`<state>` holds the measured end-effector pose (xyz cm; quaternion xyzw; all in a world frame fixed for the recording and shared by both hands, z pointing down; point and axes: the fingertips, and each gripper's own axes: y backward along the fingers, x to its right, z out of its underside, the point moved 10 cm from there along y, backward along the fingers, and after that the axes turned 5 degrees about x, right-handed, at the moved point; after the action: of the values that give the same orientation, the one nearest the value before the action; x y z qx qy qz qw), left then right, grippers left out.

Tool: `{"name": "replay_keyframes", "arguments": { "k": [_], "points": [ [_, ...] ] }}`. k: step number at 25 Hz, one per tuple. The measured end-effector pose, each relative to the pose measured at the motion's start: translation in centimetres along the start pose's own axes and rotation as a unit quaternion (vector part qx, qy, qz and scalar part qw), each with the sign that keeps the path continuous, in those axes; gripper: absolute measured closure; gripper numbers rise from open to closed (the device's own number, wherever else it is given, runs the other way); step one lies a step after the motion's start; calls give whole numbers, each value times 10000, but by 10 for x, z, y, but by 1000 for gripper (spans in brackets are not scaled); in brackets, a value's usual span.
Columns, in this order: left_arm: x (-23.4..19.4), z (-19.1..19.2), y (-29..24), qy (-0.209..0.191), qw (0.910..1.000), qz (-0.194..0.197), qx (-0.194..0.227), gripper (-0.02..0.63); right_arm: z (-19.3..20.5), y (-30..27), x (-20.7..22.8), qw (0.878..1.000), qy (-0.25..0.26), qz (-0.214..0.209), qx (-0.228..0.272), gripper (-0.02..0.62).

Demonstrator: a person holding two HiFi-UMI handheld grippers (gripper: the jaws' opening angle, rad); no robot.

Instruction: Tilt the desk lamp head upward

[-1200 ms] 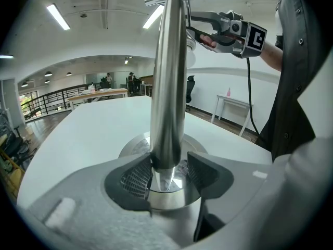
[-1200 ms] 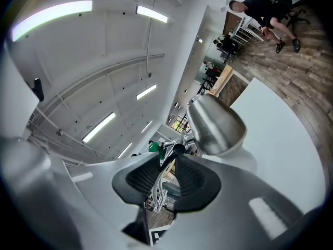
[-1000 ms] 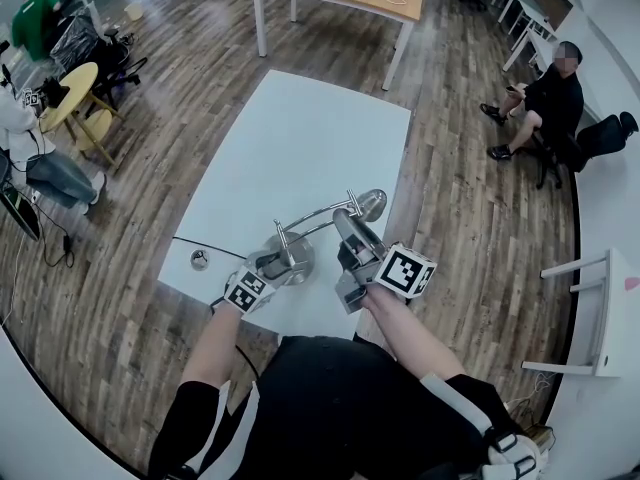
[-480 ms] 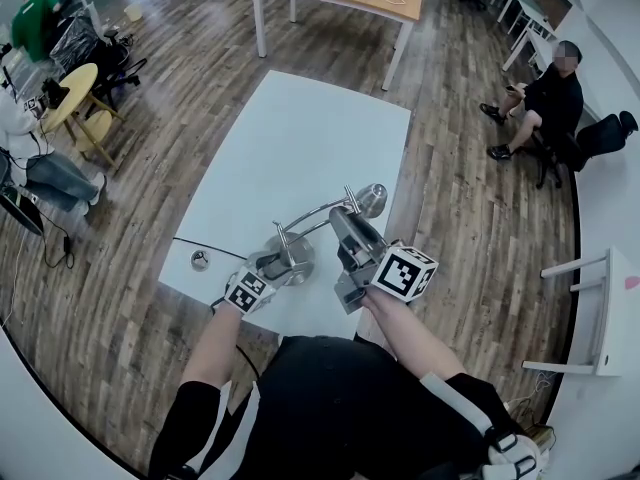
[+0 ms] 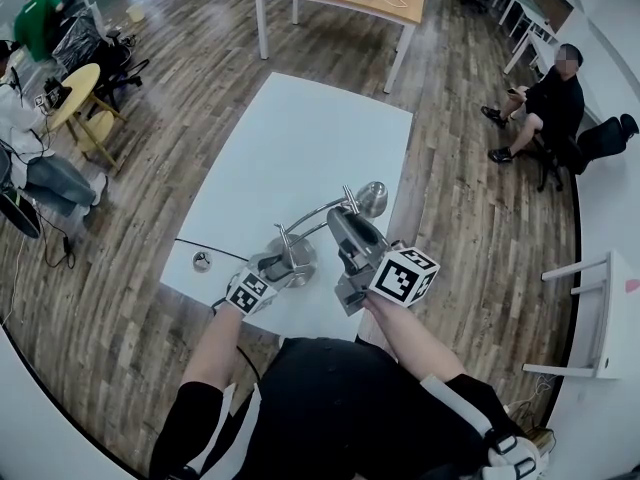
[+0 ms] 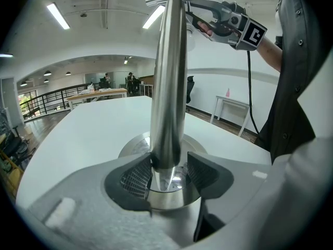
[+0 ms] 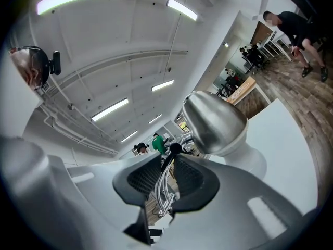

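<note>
The desk lamp is stood near the front edge of the white tabletop. Its upright post is clamped just above the round base by the left gripper. The fingers are pressed against both sides of the post, evidently so that the lamp is kept from sliding or tipping when force is applied higher up. The right gripper is held level behind the lamp head. Its fingers have just been closing and are now narrowed onto the thin rod beside the head, which appears to be nipped between them. From that hold the head can probably be levered upward.
</note>
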<state>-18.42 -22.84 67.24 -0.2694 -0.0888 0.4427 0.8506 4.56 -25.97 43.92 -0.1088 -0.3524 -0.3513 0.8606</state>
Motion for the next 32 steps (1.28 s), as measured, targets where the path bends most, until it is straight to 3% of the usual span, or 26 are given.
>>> {"name": "replay_keyframes", "arguments": {
  "k": [32],
  "points": [
    [-2,4,2,18,10000,28,32,380,1,-26,-44,9898,1109,-814,-374,548]
  ]
}}
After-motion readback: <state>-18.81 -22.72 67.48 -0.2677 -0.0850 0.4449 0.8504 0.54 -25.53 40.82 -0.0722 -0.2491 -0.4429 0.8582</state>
